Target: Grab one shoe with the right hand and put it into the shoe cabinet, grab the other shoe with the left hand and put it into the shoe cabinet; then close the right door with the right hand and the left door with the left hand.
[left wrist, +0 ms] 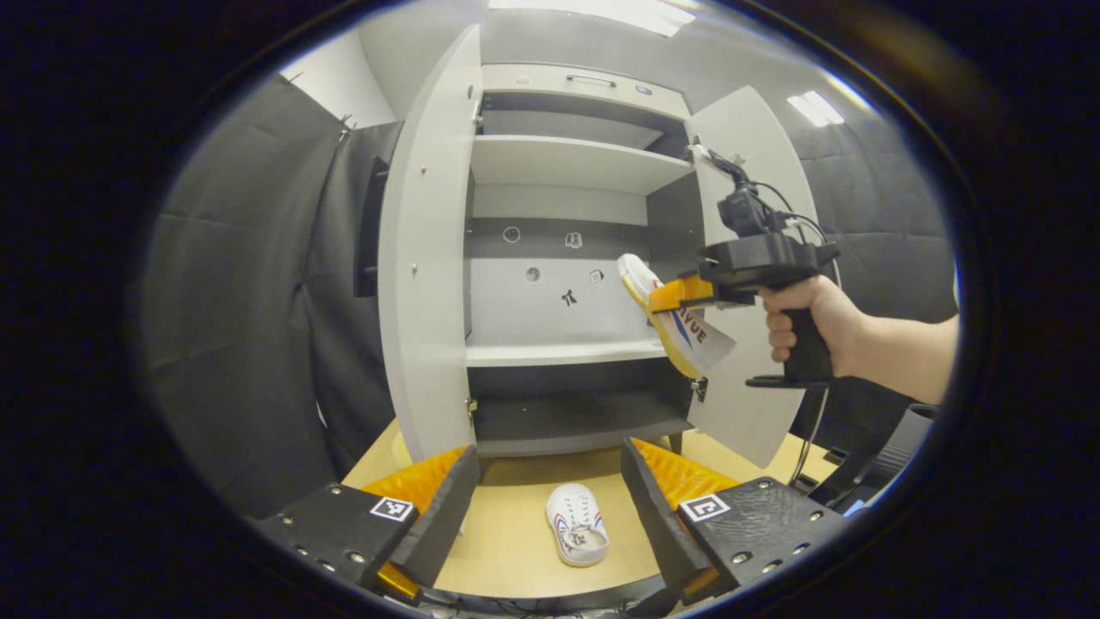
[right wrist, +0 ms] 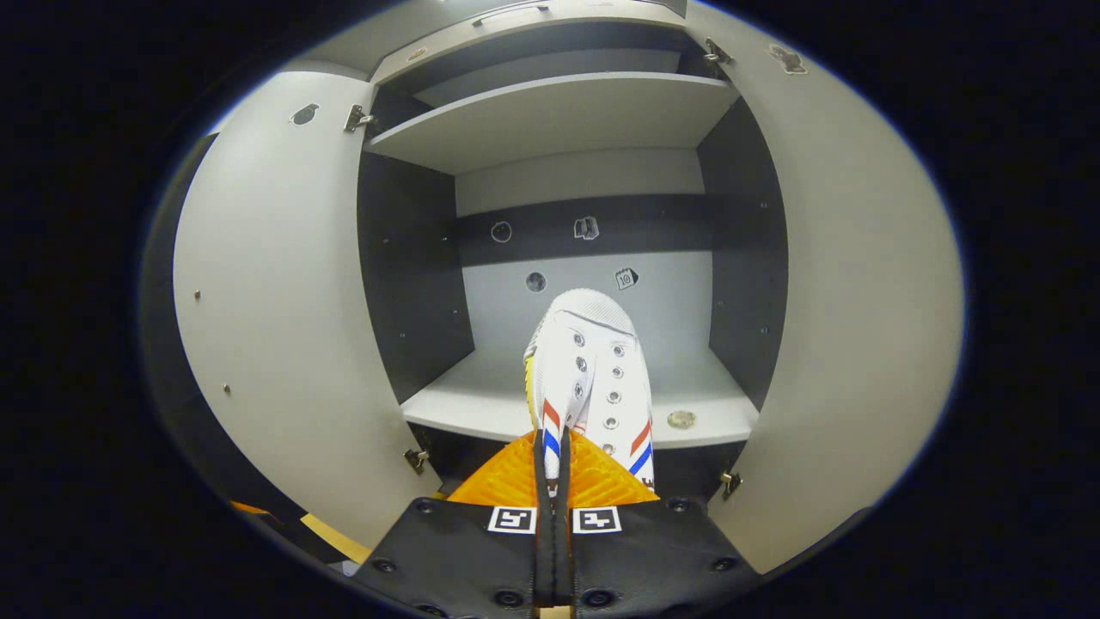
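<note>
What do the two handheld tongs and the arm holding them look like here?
The right tongs hang from a black pistol-grip body with a camera block and black cables on top; the forearm is bare, with no sleeve in sight. The left tongs have black bolted plates, each with a square black-and-white marker.

The left gripper view sits low over the table point(left wrist: 516, 550), looking up at the open shoe cabinet point(left wrist: 559, 258) from a bit back, with the right gripper point(left wrist: 666, 297) off to its right. The right gripper view is way closer, pointing straight into the middle shelf point(right wrist: 481, 400). Both share that cabinet interior and both doors.
</note>
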A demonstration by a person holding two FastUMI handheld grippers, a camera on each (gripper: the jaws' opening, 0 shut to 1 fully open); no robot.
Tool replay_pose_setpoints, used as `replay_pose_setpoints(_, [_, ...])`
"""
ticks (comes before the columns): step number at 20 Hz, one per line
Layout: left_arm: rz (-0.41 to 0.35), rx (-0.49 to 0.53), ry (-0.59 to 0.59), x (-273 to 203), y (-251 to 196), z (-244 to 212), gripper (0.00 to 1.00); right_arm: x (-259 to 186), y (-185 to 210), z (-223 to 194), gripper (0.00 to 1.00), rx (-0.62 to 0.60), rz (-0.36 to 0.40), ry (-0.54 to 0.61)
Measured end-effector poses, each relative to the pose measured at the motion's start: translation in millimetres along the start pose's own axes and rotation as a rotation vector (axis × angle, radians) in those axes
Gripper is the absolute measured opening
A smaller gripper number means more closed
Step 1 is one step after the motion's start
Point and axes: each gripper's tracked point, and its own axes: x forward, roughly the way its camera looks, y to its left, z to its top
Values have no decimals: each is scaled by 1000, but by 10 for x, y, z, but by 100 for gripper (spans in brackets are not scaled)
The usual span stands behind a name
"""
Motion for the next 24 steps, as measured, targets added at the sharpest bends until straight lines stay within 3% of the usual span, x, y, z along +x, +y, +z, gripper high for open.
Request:
replay_pose_setpoints(4, [16, -32, -12, 200, -12, 148, 97, 353, -172, 375, 1, 18, -13, -52])
replay_pose_setpoints(10, [115, -17, -31, 402, 61, 408, 94, 922, -435, 729, 0, 49, -28, -115])
replay_pose_setpoints(23, [374, -29, 56, 291, 196, 284, 94, 1993, -704, 367, 1, 126, -39, -1])
replay_pose_setpoints(24, [389, -26, 65, 272, 189, 266, 97, 2027, -699, 326, 1, 138, -39, 12])
